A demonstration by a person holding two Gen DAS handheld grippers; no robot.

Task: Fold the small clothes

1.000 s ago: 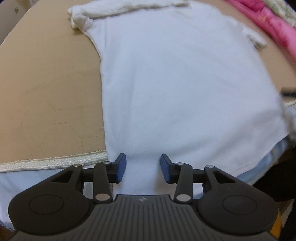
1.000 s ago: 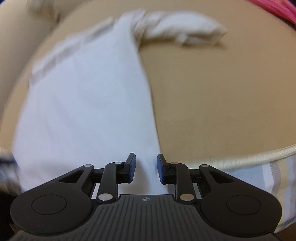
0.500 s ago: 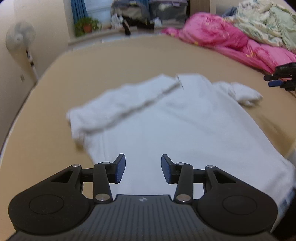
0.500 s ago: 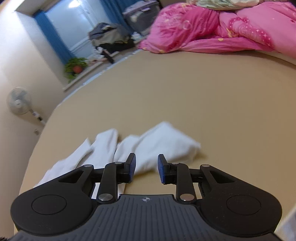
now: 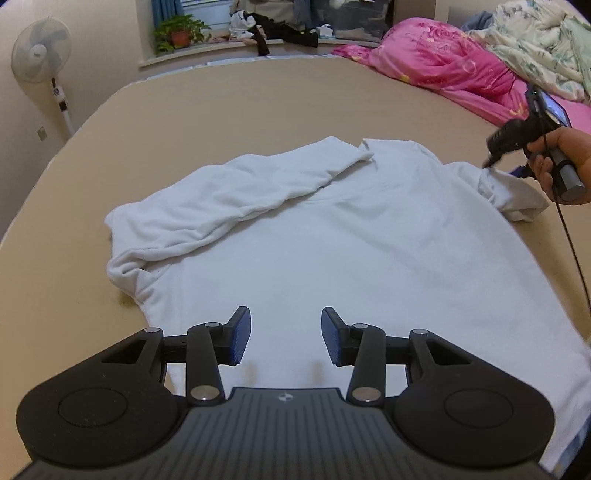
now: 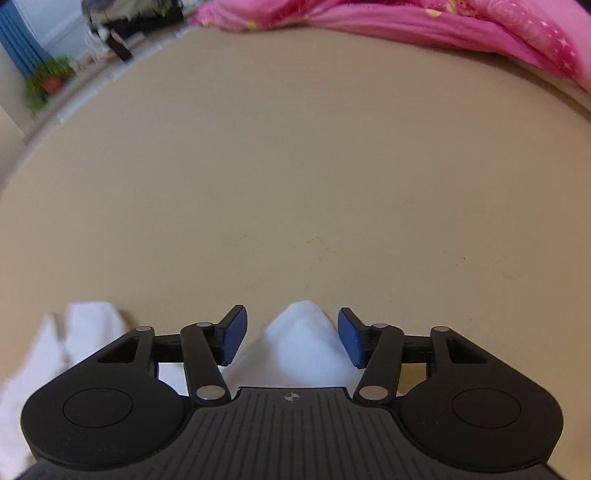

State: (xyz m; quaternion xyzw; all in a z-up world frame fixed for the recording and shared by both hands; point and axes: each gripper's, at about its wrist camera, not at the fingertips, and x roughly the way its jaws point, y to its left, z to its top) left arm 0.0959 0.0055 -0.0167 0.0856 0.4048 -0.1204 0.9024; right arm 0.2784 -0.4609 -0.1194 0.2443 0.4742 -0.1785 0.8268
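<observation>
A white long-sleeved top [image 5: 332, 251] lies flat on the tan bed [image 5: 258, 99]. Its left sleeve [image 5: 240, 199] is folded across the chest. Its right sleeve [image 5: 513, 192] lies bunched at the right edge. My left gripper [image 5: 286, 338] is open and empty, hovering over the lower body of the top. My right gripper [image 6: 291, 334] is open, with the bunched right sleeve end [image 6: 299, 339] between its fingers but not pinched. The right gripper also shows in the left wrist view [image 5: 517, 138], held in a hand just above that sleeve.
A pink quilt [image 5: 443, 70] and a pale floral blanket [image 5: 539, 40] are piled at the far right of the bed. A standing fan [image 5: 40, 55] is at the far left. A potted plant [image 5: 177, 33] and dark clothes sit on the window ledge.
Both grippers have risen from the hem. The right gripper has moved forward to the right sleeve and opened wider. The left gripper stays open above the top's body.
</observation>
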